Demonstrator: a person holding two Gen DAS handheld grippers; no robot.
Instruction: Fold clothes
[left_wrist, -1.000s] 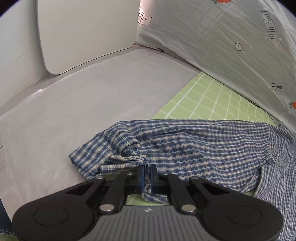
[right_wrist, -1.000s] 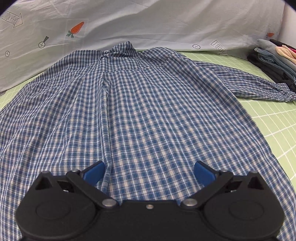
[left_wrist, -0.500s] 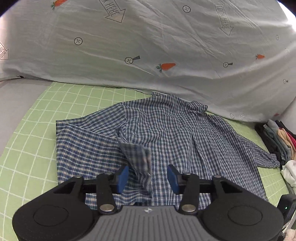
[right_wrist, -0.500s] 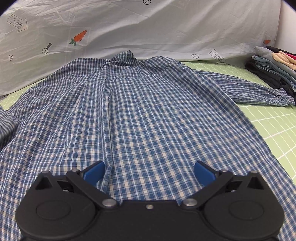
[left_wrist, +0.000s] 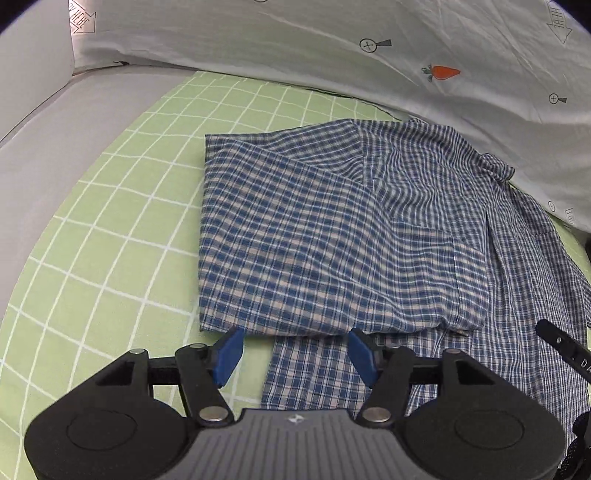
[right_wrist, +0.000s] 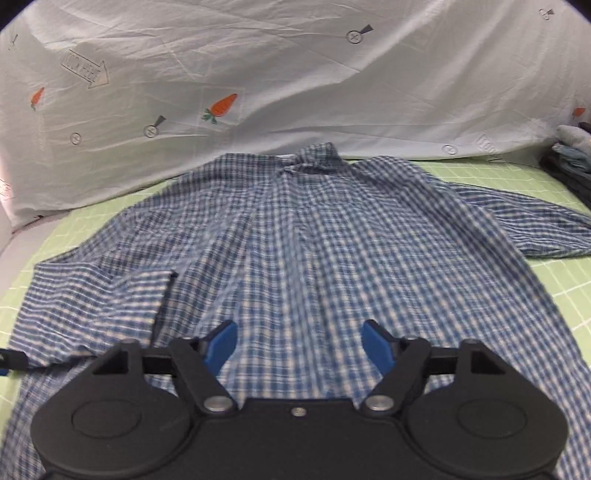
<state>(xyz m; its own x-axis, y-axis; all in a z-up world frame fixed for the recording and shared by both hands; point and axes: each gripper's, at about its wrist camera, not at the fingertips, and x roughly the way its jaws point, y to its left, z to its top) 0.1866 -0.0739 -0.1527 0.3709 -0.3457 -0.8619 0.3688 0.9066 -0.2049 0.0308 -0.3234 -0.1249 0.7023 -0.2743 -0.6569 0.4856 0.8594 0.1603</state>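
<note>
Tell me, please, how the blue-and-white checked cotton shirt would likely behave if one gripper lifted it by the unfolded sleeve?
The blue-and-white checked cotton shirt probably drapes limply: it lies wrinkled and flat. Its folded sleeve would likely slide open, being merely laid over. The unfolded sleeve looks thin and probably light.

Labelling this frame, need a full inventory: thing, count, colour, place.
shirt: 1, blue-white plaid, flat on the mat, its left sleeve folded in over the body
mat: 1, green with white grid, under the shirt
sheet: 1, pale grey with carrot prints, behind the shirt
clothes stack: 1, grey and dark, far right edge of the mat
grey cover: 1, left of the mat
left gripper: 1, black with blue pads, open, at the folded sleeve's near edge
right gripper: 1, black with blue pads, open, over the shirt's hem
</note>
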